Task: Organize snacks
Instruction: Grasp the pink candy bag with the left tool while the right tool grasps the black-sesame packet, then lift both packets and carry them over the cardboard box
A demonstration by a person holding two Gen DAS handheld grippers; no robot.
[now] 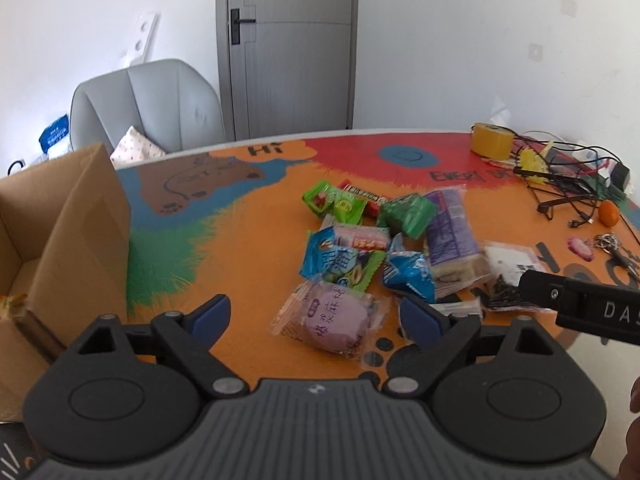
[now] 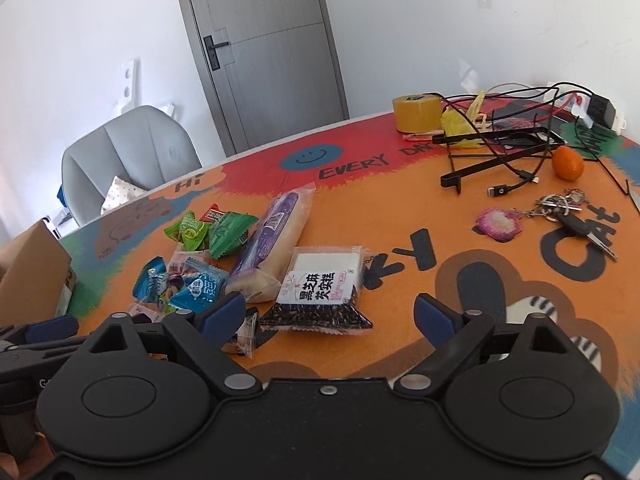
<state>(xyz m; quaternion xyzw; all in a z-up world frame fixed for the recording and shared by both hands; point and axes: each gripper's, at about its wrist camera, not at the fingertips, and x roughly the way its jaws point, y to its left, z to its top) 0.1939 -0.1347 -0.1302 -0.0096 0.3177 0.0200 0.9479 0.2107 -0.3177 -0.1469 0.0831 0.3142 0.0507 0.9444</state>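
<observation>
A pile of wrapped snacks lies on the colourful table mat [image 1: 248, 240]. My left gripper [image 1: 316, 314] is open and empty, its blue fingertips on either side of a clear pack with a purple round cake [image 1: 336, 318], just above it. Behind it lie blue packs [image 1: 410, 272], green packs [image 1: 336, 202] and a long purple bread pack [image 1: 448, 232]. My right gripper [image 2: 330, 314] is open and empty, just in front of a black sesame pack [image 2: 320, 288]. The purple bread pack [image 2: 276, 232] and green packs [image 2: 224, 232] lie behind it.
An open cardboard box [image 1: 60, 216] stands at the table's left, also in the right wrist view [image 2: 32, 268]. At the far right are a tape roll [image 2: 416, 114], tangled cables [image 2: 512, 136], an orange [image 2: 567, 163] and keys [image 2: 560, 210]. A grey chair [image 1: 148, 104] stands behind the table.
</observation>
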